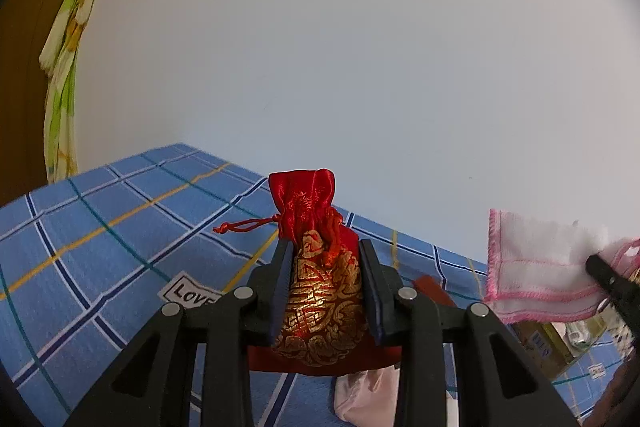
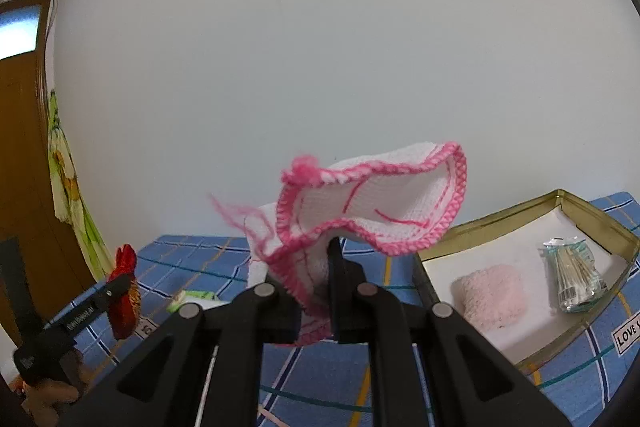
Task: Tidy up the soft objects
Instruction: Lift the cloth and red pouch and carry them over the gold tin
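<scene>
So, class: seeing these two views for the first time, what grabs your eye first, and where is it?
The red and gold pouch stands clamped in the left gripper above the blue checked cloth. The pink-edged white cloth is pinched in the right gripper, beside the gold-rimmed box.

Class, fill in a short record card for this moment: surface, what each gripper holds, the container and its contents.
surface: blue checked cloth
left gripper: shut on the red and gold drawstring pouch, lifted off the cloth
right gripper: shut on the white cloth with pink edging, held up in the air
container: gold-rimmed tin, open, white inside
contents: pink fluffy pad; clear packet of thin sticks
not yet in tin: pouch and white cloth
</scene>
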Demonstrator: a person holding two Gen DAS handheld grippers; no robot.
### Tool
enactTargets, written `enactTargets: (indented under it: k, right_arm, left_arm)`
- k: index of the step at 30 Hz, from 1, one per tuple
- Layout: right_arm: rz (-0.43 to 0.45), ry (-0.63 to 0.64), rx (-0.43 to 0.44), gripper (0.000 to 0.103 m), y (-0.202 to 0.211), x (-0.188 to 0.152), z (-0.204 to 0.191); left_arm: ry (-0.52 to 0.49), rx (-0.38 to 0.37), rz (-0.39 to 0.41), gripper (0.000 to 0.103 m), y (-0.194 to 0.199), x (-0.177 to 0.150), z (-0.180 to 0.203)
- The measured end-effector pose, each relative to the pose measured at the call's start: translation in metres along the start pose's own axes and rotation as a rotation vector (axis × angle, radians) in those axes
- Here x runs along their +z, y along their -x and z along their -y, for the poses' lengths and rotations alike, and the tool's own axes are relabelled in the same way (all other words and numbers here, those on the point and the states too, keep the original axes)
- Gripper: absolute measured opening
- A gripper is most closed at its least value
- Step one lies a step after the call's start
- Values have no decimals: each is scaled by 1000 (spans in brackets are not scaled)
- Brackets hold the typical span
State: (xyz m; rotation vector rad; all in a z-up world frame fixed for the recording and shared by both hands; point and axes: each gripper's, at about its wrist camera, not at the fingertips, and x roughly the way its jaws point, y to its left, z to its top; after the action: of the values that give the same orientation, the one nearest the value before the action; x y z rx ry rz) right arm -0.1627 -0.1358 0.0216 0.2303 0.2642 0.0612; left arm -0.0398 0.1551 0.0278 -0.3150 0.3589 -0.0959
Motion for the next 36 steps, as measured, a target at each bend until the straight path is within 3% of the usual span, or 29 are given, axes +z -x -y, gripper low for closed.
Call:
enactTargets:
  k: [19,36]
  right_arm:
    - [26,-44,9,10,16,14,16]
    - [73,-84,-77,10,49,25,77]
  left_arm:
    - [-147,-75,-14,35,1,-11,69]
    - [-211,-172,-29,35,-12,-22,135]
